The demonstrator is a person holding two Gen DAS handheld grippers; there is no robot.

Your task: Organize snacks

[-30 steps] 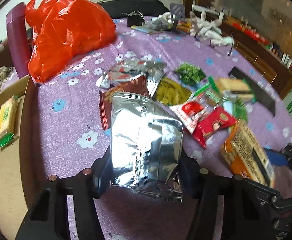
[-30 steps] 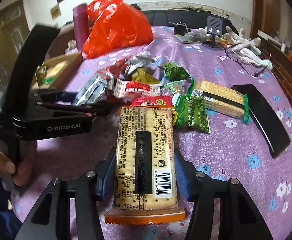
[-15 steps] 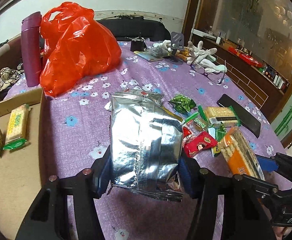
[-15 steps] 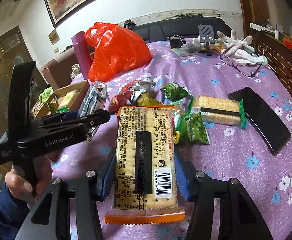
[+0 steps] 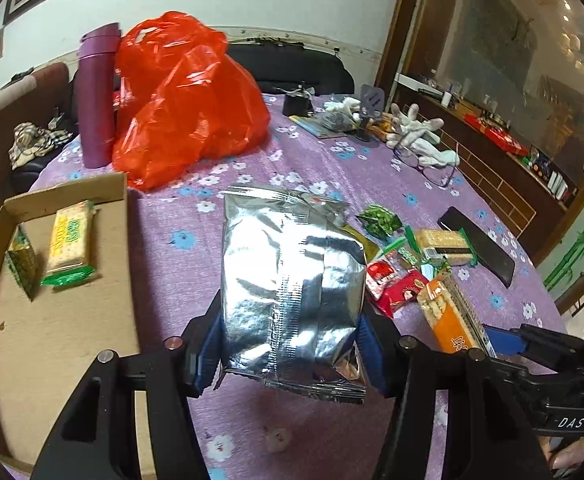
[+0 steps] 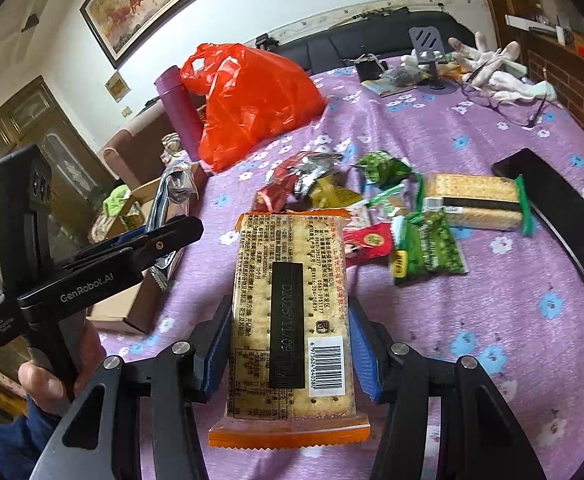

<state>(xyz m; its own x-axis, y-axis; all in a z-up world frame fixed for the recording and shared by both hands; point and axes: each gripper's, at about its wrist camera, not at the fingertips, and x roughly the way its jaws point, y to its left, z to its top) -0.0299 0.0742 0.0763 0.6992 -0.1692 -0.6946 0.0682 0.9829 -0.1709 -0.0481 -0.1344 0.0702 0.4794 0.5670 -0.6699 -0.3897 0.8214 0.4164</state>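
Note:
My left gripper (image 5: 290,350) is shut on a silver foil snack bag (image 5: 288,280), held above the purple flowered tablecloth (image 5: 172,248). A cardboard box (image 5: 64,312) lies to its left with a green-ended cracker pack (image 5: 70,242) and a small green packet (image 5: 22,262) inside. My right gripper (image 6: 290,346) is shut on an orange-ended cracker pack (image 6: 292,312), label and barcode facing up. In the right wrist view the left gripper (image 6: 160,240) shows at the left with the foil bag (image 6: 172,200). A heap of loose snacks (image 6: 371,216) lies on the cloth beyond.
A red plastic bag (image 5: 184,108) and a purple flask (image 5: 96,100) stand at the far left of the table. A black phone (image 6: 559,208), glasses (image 6: 503,108), white gloves (image 5: 419,136) and small clutter sit toward the right and back. A person's hand (image 6: 52,376) grips the left tool.
The left gripper has risen with the foil bag and swung left, bringing the cardboard box more into view. The right gripper has tilted and rolled a little, still gripping the cracker pack.

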